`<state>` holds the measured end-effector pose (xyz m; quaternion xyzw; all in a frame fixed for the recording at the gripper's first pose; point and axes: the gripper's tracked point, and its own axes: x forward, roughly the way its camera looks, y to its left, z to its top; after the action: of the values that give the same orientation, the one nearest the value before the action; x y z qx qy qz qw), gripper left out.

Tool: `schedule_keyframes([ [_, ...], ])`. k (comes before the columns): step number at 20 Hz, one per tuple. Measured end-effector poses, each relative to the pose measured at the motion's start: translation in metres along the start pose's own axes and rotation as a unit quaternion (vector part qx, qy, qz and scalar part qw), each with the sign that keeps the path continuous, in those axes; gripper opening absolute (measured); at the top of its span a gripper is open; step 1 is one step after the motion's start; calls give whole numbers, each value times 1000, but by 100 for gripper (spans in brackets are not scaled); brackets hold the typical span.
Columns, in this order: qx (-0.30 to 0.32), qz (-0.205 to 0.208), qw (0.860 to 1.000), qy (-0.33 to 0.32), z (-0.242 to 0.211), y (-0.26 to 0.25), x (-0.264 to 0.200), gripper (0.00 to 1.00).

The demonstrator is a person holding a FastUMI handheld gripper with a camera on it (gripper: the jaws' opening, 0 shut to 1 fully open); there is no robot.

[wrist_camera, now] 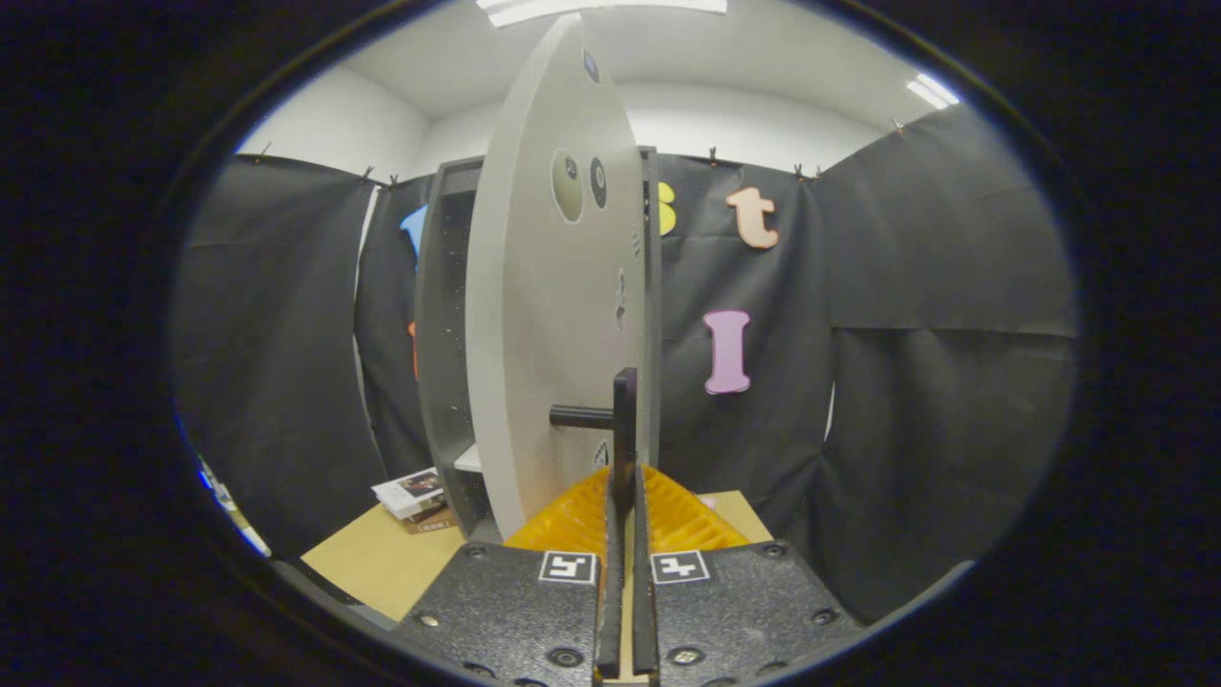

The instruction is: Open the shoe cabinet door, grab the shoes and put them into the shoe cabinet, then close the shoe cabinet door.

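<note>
A grey shoe cabinet (pixel 441 343) stands on the wooden table against the black cloth wall. Its pale grey door (pixel 553 315) is swung partly open, edge-on toward me, with round hinge holes near its top. A black bar handle (pixel 625 429) stands upright off the door on a short black post (pixel 580 416). My gripper (pixel 625 506) is right at the handle, its orange ribbed fingers (pixel 572 520) pressed close together on both sides of the bar's lower end. A white shelf edge (pixel 467 460) shows inside the cabinet. The shoes are hidden.
A small stack of booklets (pixel 412 498) lies on the wooden table (pixel 382 563) just left of the cabinet's base. Black cloth walls close in on the left, back and right. The table's near edge runs below the booklets.
</note>
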<state>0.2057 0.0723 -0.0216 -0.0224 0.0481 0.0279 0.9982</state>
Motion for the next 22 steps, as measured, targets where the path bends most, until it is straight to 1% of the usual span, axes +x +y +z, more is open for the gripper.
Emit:
schedule_keyframes([
  [2,-3,-19,1000,5,-3,-13,0,6],
  [3,9,-12,1000,3,-2,-14,-4,5],
  [4,11,5,1000,7,-2,-10,-5,4],
  [6,7,19,1000,1,-1,-14,-1,4],
  [8,19,36,999,-1,0,-15,-2,4],
  [10,21,61,998,-6,1,-9,0,4],
  [12,18,69,997,-5,0,-9,-2,4],
  [14,6,62,998,-3,-3,-13,-9,4],
  [16,-3,39,999,-12,-4,-23,-12,4],
  [18,15,28,999,-8,-9,-19,-18,4],
  [20,46,36,998,-21,-7,-4,-27,6],
  [21,49,41,998,-28,-7,2,-29,8],
  [22,45,43,998,-34,-7,3,-30,13],
])
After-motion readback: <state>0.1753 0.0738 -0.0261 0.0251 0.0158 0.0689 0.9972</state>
